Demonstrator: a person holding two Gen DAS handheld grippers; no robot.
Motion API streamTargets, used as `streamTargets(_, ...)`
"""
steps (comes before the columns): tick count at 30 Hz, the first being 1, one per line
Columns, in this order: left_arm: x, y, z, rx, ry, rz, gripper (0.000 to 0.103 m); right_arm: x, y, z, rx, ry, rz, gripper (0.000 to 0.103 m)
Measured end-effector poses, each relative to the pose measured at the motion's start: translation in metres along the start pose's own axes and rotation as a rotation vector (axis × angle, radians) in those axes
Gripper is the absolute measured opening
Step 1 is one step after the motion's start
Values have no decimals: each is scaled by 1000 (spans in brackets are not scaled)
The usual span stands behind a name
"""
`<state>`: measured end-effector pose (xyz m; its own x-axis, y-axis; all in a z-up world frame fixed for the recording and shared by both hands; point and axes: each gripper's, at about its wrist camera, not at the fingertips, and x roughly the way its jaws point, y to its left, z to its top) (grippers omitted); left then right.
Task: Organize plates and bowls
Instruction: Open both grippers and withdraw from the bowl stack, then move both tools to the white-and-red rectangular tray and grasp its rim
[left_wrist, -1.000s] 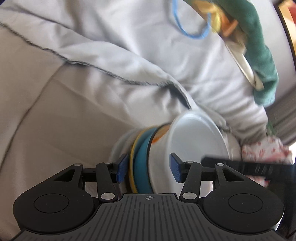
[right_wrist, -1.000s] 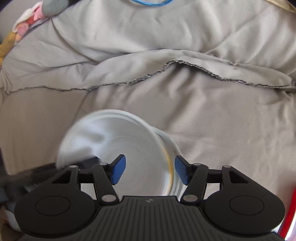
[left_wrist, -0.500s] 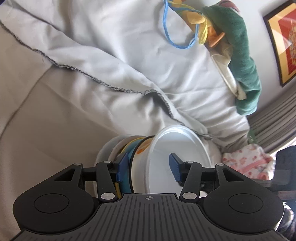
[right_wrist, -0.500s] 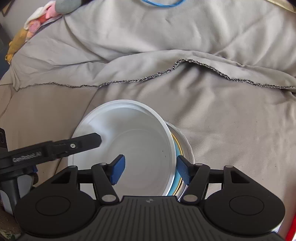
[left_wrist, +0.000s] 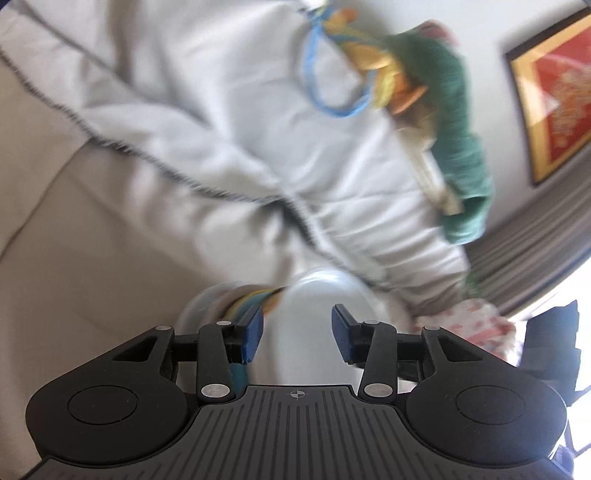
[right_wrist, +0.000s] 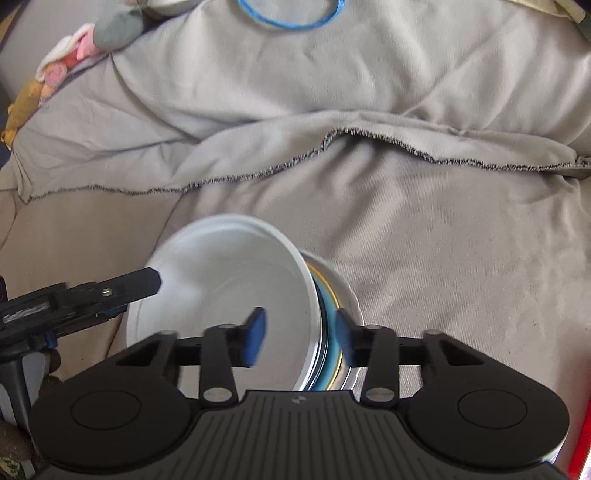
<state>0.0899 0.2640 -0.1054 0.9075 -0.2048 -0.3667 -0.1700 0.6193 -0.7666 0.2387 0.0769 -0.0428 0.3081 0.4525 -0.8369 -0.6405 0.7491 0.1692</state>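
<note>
A stack of bowls and plates (right_wrist: 328, 314) lies on the grey bed cover, with a white bowl (right_wrist: 221, 288) on top and blue and yellow rims below. My right gripper (right_wrist: 299, 336) has its jaws partly closed around the right rim of the white bowl and the stack edge; the pads are blurred. My left gripper (left_wrist: 295, 334) is open, its jaws astride the white bowl (left_wrist: 317, 314), with the left pad by the coloured rims (left_wrist: 251, 299). The left gripper's finger (right_wrist: 122, 286) shows at the bowl's left rim in the right wrist view.
A crumpled grey blanket (right_wrist: 332, 110) with a dark stitched hem (right_wrist: 406, 147) covers the bed. A blue band (right_wrist: 288, 14) and soft toys (right_wrist: 92, 40) lie at the back. Green and yellow cloth (left_wrist: 454, 122) is heaped by the wall with a framed picture (left_wrist: 554, 92).
The right gripper's jaws have narrowed around the stack's right rim. The left gripper has tilted and drawn back a little, its jaws wider, and its view is blurred by motion.
</note>
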Motion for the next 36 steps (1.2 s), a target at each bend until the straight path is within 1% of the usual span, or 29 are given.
streamTargets(1, -1, -2, 0, 5, -8, -22, 46, -1, -1, 1, 2, -10, 6, 31)
streamTargets(3, -1, -4, 0, 8, -16, -28, 45, -1, -2, 3, 3, -21, 0, 30)
streamTargets(7, 4, 4, 2, -41, -18, -21, 43, 6, -5, 8, 11, -23, -8, 22)
streamTargets(12, 8, 10, 3, -61, -21, 25, 42, 14, -6, 10, 14, -21, -12, 22)
streamTargets(15, 8, 14, 3, -68, -29, 59, 42, 11, -8, 9, 16, -33, -8, 22)
streamTargets(18, 5, 13, 3, -63, -39, 60, 42, -2, -8, 4, -4, -52, 17, 22)
streamTargets(19, 3, 10, 3, -54, -43, 73, 42, -9, -9, 1, -10, -60, 23, 22)
streamTargets(21, -5, -3, 2, -16, -75, 122, 42, -29, -16, -4, -9, -95, 41, 22)
streamTargets(24, -22, -33, -4, 66, -182, 215, 42, -62, -37, -16, 14, -184, 36, 28)
streamTargets(25, -25, -45, -7, 92, -204, 228, 42, -73, -46, -21, 30, -221, 14, 34)
streamTargets(26, -27, -58, -9, 115, -211, 223, 42, -84, -56, -29, 43, -262, -19, 41)
streamTargets(27, -25, -70, -11, 137, -207, 206, 42, -93, -67, -37, 55, -299, -60, 45)
streamTargets(28, -22, -85, -15, 163, -193, 179, 42, -100, -77, -47, 66, -336, -110, 52)
streamTargets(29, -16, -100, -19, 192, -172, 152, 42, -107, -89, -57, 78, -370, -162, 56)
streamTargets(31, 5, -131, -31, 250, -100, 115, 42, -116, -118, -77, 115, -417, -256, 59)
streamTargets(32, 19, -144, -40, 267, -56, 108, 42, -120, -133, -87, 141, -425, -297, 59)
streamTargets(33, 36, -157, -51, 279, -6, 101, 42, -122, -150, -96, 166, -425, -329, 59)
streamTargets(36, 96, -195, -85, 311, 174, 70, 42, -129, -206, -122, 265, -409, -410, 59)
